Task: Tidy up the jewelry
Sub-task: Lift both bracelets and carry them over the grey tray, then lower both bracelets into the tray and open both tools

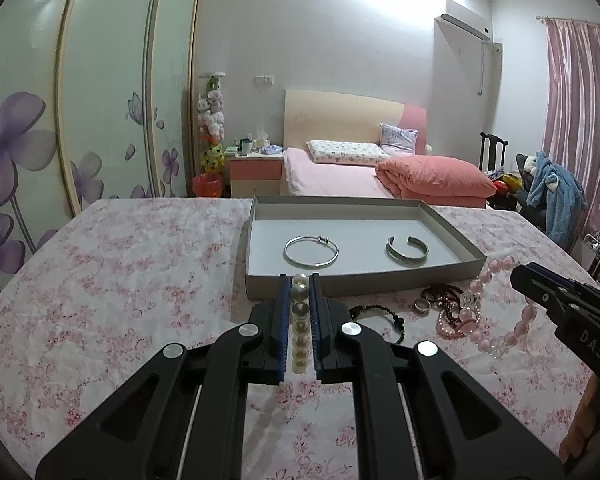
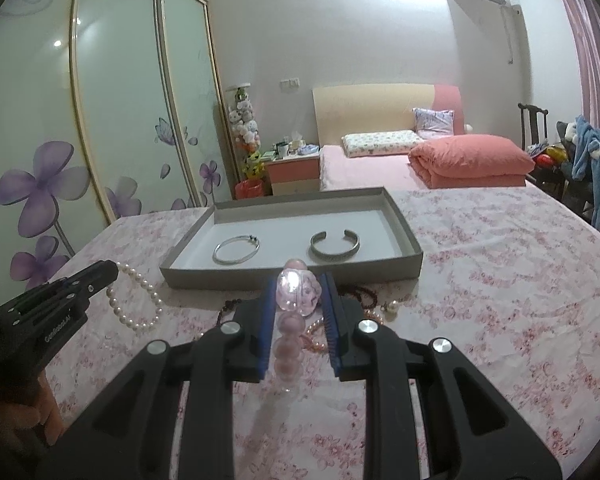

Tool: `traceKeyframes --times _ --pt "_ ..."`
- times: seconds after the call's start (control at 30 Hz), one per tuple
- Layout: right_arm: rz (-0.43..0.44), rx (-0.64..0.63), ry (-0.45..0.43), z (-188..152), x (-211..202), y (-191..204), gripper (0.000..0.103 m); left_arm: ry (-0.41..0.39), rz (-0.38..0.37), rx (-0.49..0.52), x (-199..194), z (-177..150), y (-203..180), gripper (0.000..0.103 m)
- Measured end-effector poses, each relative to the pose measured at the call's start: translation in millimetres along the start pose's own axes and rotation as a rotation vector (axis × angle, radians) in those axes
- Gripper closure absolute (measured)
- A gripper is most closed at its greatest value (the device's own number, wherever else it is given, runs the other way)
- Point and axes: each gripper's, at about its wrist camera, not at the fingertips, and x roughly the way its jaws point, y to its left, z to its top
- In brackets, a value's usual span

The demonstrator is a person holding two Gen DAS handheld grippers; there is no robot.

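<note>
Two claws grip strands: left claw [image 1: 299,280] clamps the pearl bracelet [image 1: 300,320], right claw [image 2: 300,280] the pink bead bracelet [image 2: 292,320]. Both strands look limp and slippery; grip across beads.

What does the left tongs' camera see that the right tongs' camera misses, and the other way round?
Only the left view shows the pearls pinched between the left tongs, plus a small ring in the jewelry pile.

Only the right view shows the pink bead bracelet gripped between the right tongs up close, and the pearl strand hanging in a loop.

Both show the grey tray holding a thin silver bangle and an open cuff, on the floral cloth.
</note>
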Motion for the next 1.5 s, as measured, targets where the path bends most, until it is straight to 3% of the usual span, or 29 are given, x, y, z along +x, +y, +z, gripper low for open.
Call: traceKeyframes --times 0.43,0.73,1.5 --pt "-0.03 -0.023 -0.096 31.1 -0.1 1.3 0.08 -0.088 -0.004 0.023 1.8 31.4 -11.2 0.093" --pt "-0.058 -0.003 -0.154 58.0 26.7 -5.3 0.08 -0.107 0.005 0.006 33.6 52.2 -17.5 0.093" --pt "-0.049 0.057 -0.008 81.9 150.1 -21.4 0.08 -0.019 -0.015 0.016 123.0 67.9 -32.7 0.093"
